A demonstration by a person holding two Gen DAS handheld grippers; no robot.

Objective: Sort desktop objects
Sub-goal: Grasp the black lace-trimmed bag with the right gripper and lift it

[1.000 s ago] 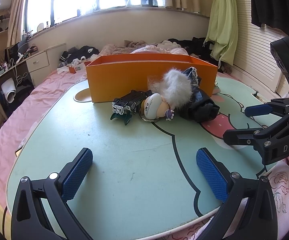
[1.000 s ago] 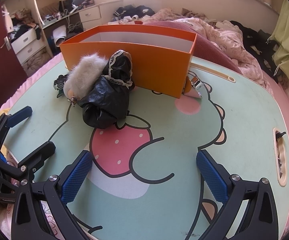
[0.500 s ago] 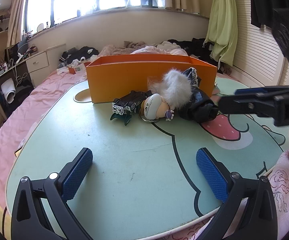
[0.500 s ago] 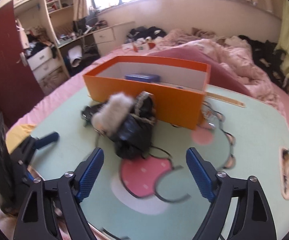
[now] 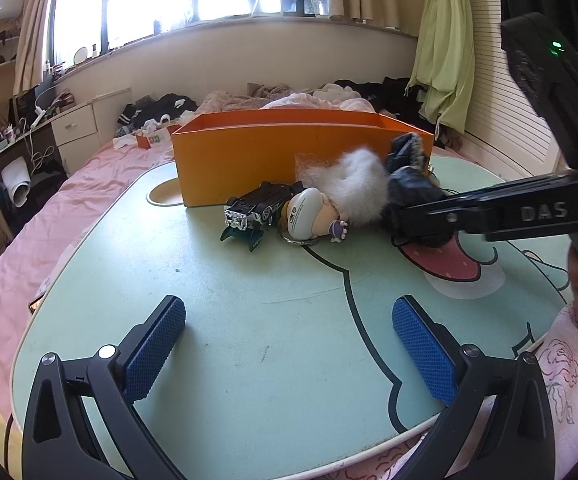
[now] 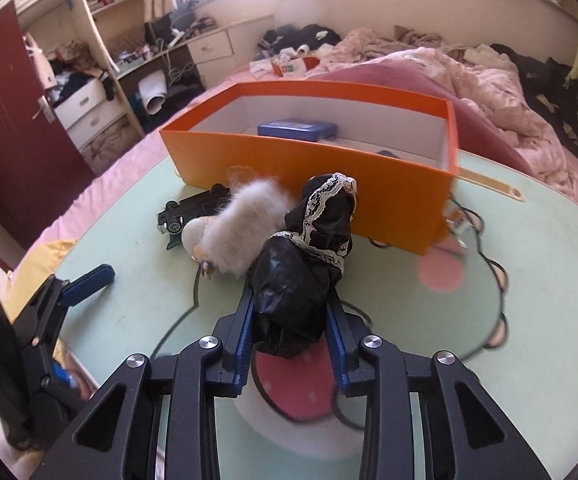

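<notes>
— So what changed w/ the right gripper (image 6: 291, 326)?
— Jaws were wide open a sec ago; now clamped on black bundle (image 6: 305, 276), near orange box (image 6: 329, 184).
— Left gripper (image 5: 289, 344)?
— Open, empty.

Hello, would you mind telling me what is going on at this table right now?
A person is sorting desk clutter. The right gripper has closed on the black lace-trimmed doll dress, which lies on the table before the orange box. The left gripper hangs open and empty. A toy car lies nearby.

"DAS" — on right tongs (image 5: 417, 216)
</notes>
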